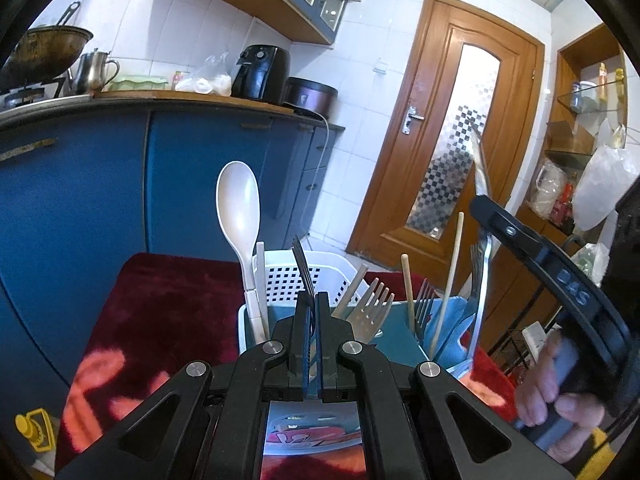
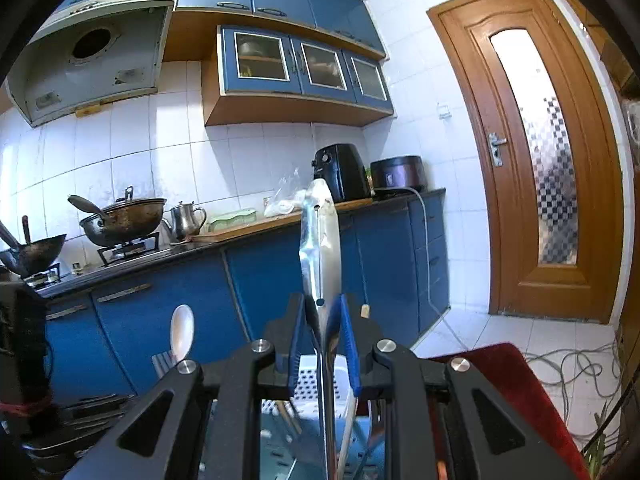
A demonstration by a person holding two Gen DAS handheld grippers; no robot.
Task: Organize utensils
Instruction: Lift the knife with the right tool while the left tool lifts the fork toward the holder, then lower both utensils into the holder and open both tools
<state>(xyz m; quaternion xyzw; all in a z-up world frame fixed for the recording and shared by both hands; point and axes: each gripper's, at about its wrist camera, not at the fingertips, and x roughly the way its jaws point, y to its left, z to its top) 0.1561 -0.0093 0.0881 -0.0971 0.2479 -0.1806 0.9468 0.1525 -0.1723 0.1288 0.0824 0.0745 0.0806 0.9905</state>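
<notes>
The left gripper (image 1: 311,312) is clenched on a dark fork (image 1: 303,266), whose tines rise straight up from between its fingers. Just ahead stands the white perforated basket (image 1: 280,276), with a white spoon (image 1: 239,204) upright to the gripper's left and wooden forks (image 1: 370,312) and chopsticks (image 1: 452,264) to its right. Farther right, the right gripper (image 2: 322,320) grasps a metal spatula-like utensil (image 2: 320,240), blade pointing up and away, above the basket. The blue cabinets (image 1: 80,184) lie beyond.
</notes>
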